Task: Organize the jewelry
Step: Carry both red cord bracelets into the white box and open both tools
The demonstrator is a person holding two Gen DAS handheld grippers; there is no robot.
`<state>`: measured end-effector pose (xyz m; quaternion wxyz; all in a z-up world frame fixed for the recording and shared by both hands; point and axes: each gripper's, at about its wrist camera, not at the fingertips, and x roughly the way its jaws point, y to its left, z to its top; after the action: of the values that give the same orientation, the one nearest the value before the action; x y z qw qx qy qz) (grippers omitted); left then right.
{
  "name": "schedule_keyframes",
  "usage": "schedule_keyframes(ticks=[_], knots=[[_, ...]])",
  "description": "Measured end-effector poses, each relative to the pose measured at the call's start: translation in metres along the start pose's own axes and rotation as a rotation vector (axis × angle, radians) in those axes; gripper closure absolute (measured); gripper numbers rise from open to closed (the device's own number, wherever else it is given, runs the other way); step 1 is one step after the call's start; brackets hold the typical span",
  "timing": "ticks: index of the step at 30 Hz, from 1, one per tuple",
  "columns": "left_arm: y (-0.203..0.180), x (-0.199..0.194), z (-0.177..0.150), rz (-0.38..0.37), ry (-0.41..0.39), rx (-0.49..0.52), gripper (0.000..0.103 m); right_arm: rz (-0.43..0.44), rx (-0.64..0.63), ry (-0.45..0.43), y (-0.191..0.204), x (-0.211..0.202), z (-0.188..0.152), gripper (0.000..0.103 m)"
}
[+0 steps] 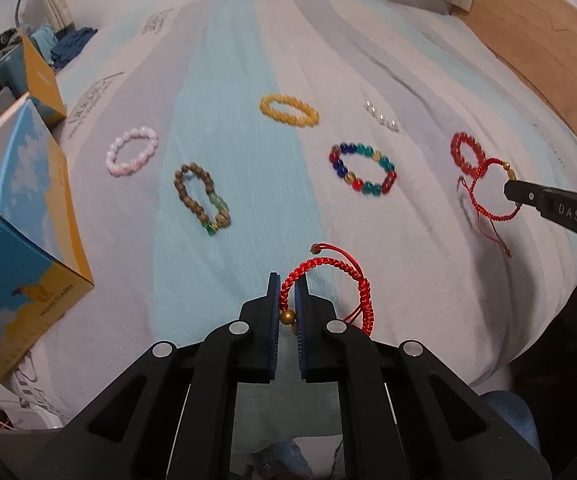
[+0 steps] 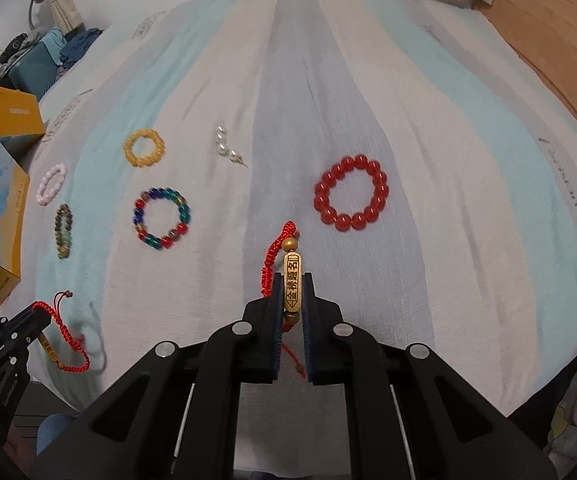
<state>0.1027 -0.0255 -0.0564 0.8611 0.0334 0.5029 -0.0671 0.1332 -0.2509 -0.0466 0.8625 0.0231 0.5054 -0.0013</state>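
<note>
Two red braided cord bracelets are lifted off the bed, one in each gripper. The left gripper (image 1: 288,300) has its jaws clenched on the first cord bracelet (image 1: 328,280), low in the centre of the left wrist frame, a small gold bead wedged between the pads and the loop hanging out to the right. The right gripper (image 2: 293,296) has its jaws pinched on the gold engraved bar of the second cord bracelet (image 2: 291,280), low in the centre of its own frame, the red braid trailing up and left.

On the striped bedsheet (image 2: 448,160) lie the rest, all apart from one another: a red bead bracelet (image 2: 351,199) right of centre, a multicoloured bead bracelet (image 2: 162,217) left of centre, a yellow one (image 2: 144,147) above it, a short string of white pearls (image 2: 226,148), a pink bracelet (image 2: 51,184) and a brown wooden-bead one (image 2: 63,231) at the left, blurred enough that its green beads are only probable. A blue and yellow box (image 1: 20,232) stands at the left edge.
</note>
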Motion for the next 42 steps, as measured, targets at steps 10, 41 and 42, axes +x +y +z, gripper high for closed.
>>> schedule_keyframes(ticks=[10, 41, 42], knots=[[0.028, -0.033, 0.027, 0.020, -0.064, -0.036, 0.097, 0.022, -0.042, -0.055, 0.038, -0.029, 0.022, 0.095], [0.258, -0.149, 0.030, 0.243, -0.192, -0.298, 0.097, 0.305, -0.435, -0.193, 0.367, -0.109, 0.065, 0.096], [0.269, -0.149, 0.026, 0.251, -0.183, -0.311, 0.097, 0.314, -0.453, -0.186, 0.379, -0.107, 0.064, 0.096]])
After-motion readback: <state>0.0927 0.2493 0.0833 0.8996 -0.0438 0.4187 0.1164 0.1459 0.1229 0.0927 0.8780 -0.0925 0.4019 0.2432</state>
